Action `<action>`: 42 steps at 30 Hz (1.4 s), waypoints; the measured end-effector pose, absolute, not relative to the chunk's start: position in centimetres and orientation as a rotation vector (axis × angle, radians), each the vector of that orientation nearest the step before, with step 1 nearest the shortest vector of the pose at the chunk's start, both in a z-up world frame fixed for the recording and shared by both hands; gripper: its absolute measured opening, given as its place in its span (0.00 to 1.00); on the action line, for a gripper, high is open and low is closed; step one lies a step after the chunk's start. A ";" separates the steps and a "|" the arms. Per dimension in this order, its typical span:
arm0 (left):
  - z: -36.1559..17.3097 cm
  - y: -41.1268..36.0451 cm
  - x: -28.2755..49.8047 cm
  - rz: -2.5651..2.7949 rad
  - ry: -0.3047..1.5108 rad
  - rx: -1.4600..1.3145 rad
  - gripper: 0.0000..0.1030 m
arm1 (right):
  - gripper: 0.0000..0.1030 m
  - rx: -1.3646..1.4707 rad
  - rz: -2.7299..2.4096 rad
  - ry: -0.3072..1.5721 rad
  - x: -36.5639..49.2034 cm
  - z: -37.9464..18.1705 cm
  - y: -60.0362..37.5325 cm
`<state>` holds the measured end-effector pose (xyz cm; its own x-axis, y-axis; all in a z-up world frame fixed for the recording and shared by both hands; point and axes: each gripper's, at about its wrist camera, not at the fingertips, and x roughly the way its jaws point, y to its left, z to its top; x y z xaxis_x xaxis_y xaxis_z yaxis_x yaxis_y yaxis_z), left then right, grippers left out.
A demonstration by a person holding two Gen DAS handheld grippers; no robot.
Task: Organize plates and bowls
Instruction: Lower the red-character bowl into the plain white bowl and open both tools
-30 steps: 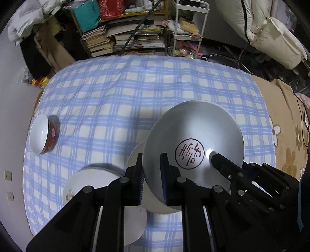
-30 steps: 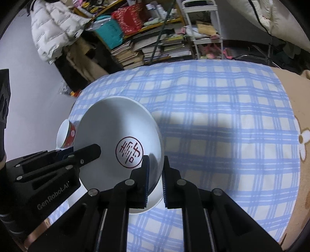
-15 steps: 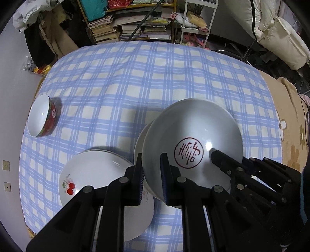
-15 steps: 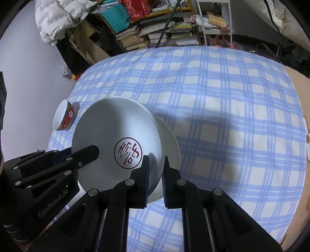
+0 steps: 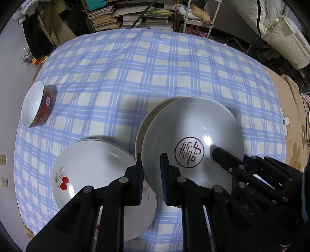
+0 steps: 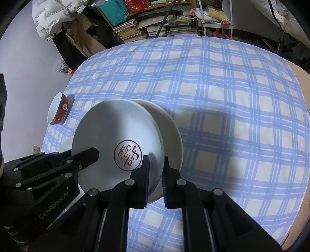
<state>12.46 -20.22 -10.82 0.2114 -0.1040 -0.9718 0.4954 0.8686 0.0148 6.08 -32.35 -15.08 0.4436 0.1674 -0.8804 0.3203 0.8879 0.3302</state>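
Note:
A large white bowl with a red round emblem [image 5: 191, 139] [image 6: 116, 135] is held above the checked table by both grippers. My left gripper [image 5: 152, 170] is shut on its left rim. My right gripper [image 6: 156, 172] is shut on its right rim. A second white bowl [image 5: 147, 120] [image 6: 168, 128] sits on the table just under and behind it. A stack of white plates with a cherry print [image 5: 93, 168] lies at the front left. A small red bowl [image 5: 36, 104] [image 6: 58, 111] stands at the far left edge.
The blue and white checked cloth [image 5: 155, 73] [image 6: 222, 97] covers the table. Behind it are stacked books [image 5: 135, 17] and a white wire rack [image 5: 199, 17]. A tan floral cover [image 5: 296, 124] lies at the right.
Both grippers have lifted the emblem bowl and drawn back. The cherry plates and the bowl beneath show more fully, and the table looks farther off.

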 end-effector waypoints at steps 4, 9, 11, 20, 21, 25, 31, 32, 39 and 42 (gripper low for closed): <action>-11.2 -20.6 12.4 -0.412 1.296 0.369 0.14 | 0.13 0.420 -0.133 1.105 6.1 -14.7 -31.8; -11.5 -20.4 12.7 -0.418 1.317 0.348 0.14 | 0.13 0.449 -0.134 1.106 6.4 -15.0 -32.3; -11.5 -20.4 12.6 -0.419 1.307 0.352 0.14 | 0.13 0.452 -0.137 1.106 6.5 -15.1 -32.4; -11.5 -20.1 12.6 -0.438 1.301 0.334 0.14 | 0.12 0.492 -0.149 1.103 6.6 -15.4 -33.2; -11.3 -20.1 12.6 -0.445 1.291 0.334 0.14 | 0.12 0.496 -0.142 1.096 6.6 -15.3 -33.2; -10.3 -20.6 12.3 -0.458 1.267 0.344 0.14 | 0.12 0.488 -0.137 1.088 6.7 -15.1 -33.0; -9.7 -20.4 12.2 -0.447 1.252 0.346 0.15 | 0.13 0.538 -0.146 1.068 6.2 -14.8 -34.0; -9.6 -20.3 12.1 -0.448 1.253 0.343 0.15 | 0.13 0.549 -0.144 1.061 6.1 -14.7 -34.2; -9.0 -19.2 11.9 -0.433 1.229 0.355 0.16 | 0.15 0.581 -0.151 1.014 5.5 -13.9 -34.8; -8.6 -18.5 12.1 -0.424 1.227 0.340 0.17 | 0.15 0.607 -0.138 0.986 5.3 -13.6 -35.1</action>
<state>12.15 -18.55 -8.61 0.2768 -0.1282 -0.9523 0.4867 0.8732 0.0239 5.26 -35.10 -13.60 0.5584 0.1580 -0.8144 0.3755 0.8272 0.4180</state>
